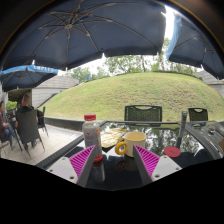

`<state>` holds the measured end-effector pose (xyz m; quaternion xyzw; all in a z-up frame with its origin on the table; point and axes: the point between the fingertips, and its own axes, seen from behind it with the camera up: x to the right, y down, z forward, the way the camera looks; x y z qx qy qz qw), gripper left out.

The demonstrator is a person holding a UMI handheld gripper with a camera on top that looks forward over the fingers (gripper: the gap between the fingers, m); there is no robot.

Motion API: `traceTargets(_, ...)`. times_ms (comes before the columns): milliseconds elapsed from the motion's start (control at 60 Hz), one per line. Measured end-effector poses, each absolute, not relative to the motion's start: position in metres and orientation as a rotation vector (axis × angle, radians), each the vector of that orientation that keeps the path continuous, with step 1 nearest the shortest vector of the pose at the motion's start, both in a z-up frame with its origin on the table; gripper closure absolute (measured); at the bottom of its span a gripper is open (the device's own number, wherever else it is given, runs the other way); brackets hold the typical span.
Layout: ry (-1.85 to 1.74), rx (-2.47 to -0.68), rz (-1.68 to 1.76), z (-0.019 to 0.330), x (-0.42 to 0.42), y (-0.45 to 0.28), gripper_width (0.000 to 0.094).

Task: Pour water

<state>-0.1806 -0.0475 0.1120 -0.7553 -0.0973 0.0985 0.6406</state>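
Note:
A clear water bottle (92, 132) with a red cap and red label stands on the dark glass table (115, 170), just beyond my left finger. A yellow mug (133, 143) with its handle facing me stands just ahead, between the fingers and nearer the right one. My gripper (114, 160) is open and empty, low over the table, with both pink pads (82, 160) spread wide. Neither finger touches the bottle or the mug.
A small red object (172, 152) lies on the table to the right of the right finger. Patio chairs (143, 113) stand behind the table and a chair (28, 125) to the left. Large dark umbrellas (85, 30) hang overhead. A grassy slope lies beyond.

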Motion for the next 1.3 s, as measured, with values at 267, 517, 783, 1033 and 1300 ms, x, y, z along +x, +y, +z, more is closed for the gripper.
traceTargets(267, -0.278, -1.704, 0.269, 0.110, -0.268, 0.028, 0.0168)
traceTargets(517, -0.209, -1.628, 0.161, 0.115, -0.296, 0.082, 0.0436)
traceTargets(783, -0.172, -1.570, 0.156, 0.116, -0.292, 0.083, 0.0615)
traceTargets(1033, 0.251, -1.611, 0.646, 0.148, -0.276, 0.102, 0.0615)
traceTargets(1300, 0.915, -1.383, 1.283, 0.169, -0.215, 0.124, 0.0591)
